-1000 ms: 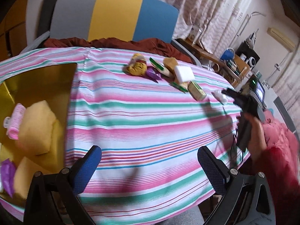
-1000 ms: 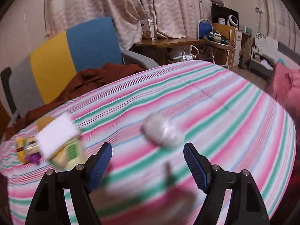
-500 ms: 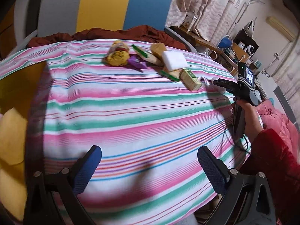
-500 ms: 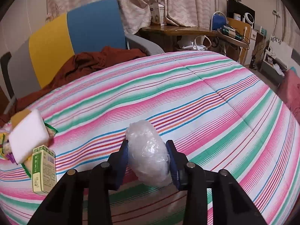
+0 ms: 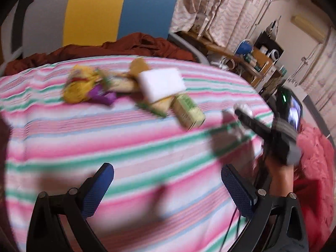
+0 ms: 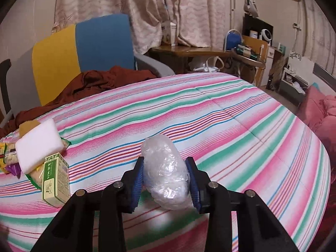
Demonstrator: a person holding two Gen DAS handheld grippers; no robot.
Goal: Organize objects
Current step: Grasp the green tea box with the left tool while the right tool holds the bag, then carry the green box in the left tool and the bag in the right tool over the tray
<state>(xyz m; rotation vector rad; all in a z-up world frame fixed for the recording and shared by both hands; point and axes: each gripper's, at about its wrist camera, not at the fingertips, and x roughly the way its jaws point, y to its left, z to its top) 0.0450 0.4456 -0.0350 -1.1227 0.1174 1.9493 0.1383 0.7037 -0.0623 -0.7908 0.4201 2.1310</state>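
**R gripper clamps the plastic-wrapped bundle**

Since the earlier frames the right gripper (image 6: 166, 179) jaws have been closing, from wide w/ the plastic-wrapped bundle (image 6: 164, 169) ahead of them to pads pressed on both its sides. In the left view the gold tray has gone out of frame and the item pile sits closer.

Risks: the wrap looks slick and soft, so the bundle could squirm out or sag on the lift, esp. as its far end sticks out well past the pads. A fast swing might also clip the green box (image 6: 55, 180), which lies just left of the bundle.

The bundle sits on the striped cloth (image 6: 231, 126), held mid-body between the jaws. Left gripper (image 5: 168, 191) hangs wide and empty over the cloth, well apart from the bundle; the white sponge (image 5: 160, 83) lies beyond it.
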